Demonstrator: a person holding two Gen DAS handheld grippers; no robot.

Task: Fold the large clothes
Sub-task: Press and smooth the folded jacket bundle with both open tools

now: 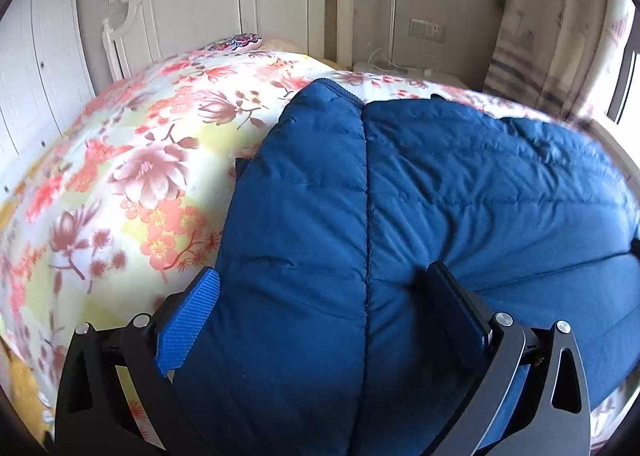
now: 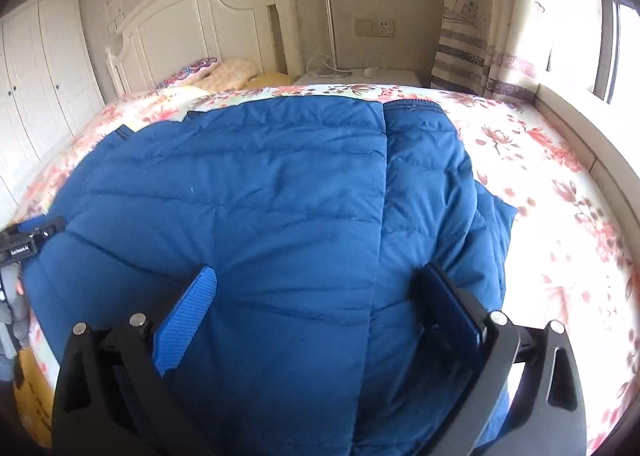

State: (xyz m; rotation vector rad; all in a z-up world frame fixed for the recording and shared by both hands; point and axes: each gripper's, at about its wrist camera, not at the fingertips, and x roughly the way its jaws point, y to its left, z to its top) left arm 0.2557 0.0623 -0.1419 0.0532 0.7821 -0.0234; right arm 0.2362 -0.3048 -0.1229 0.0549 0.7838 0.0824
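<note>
Left wrist view: the left gripper [image 1: 324, 288] has its fingers spread wide over a blue padded jacket [image 1: 400, 215] (quilted) lying on the flowered bedspread [image 1: 132, 159]. Right wrist view: the right gripper [image 2: 316, 284] is likewise spread apart over the jacket.

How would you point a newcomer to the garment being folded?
Start at the bed with the floral sheet. Spread across its near half lies a blue quilted jacket, both open grippers hovering over it. It is the only plain, dark item on that pink-flowered surface.
</note>
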